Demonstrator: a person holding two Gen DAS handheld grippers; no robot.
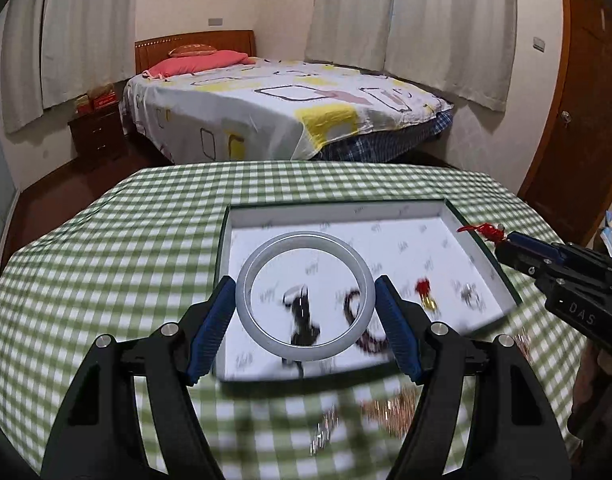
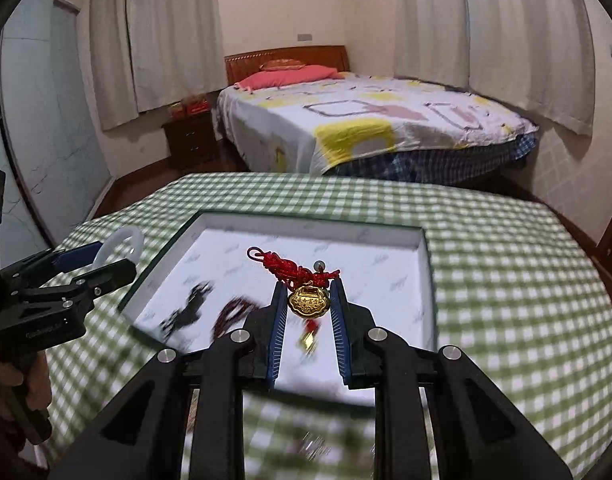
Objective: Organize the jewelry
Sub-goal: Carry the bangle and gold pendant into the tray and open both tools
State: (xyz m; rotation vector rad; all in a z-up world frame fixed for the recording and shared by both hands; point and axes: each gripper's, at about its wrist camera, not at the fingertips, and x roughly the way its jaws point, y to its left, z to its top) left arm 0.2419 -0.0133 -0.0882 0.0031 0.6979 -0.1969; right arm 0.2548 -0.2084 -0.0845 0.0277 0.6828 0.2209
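Note:
My left gripper (image 1: 305,294) is shut on a pale white bangle (image 1: 246,280), held flat above the near part of the white box tray (image 1: 242,216). It also shows at the left of the right wrist view (image 2: 118,250). My right gripper (image 2: 309,294) is shut on a gold lock pendant (image 2: 308,301) with a red knotted cord (image 2: 290,267), held above the tray (image 2: 423,256). In the tray lie a black piece (image 1: 302,320), a dark beaded bracelet (image 1: 355,320), a red and gold charm (image 1: 425,294) and a small silver piece (image 1: 471,294).
The tray sits on a table with a green checked cloth (image 1: 126,232). Loose copper and silver chains (image 1: 389,410) lie on the cloth in front of the tray. A bed (image 1: 274,108) and a nightstand (image 1: 98,132) stand beyond the table.

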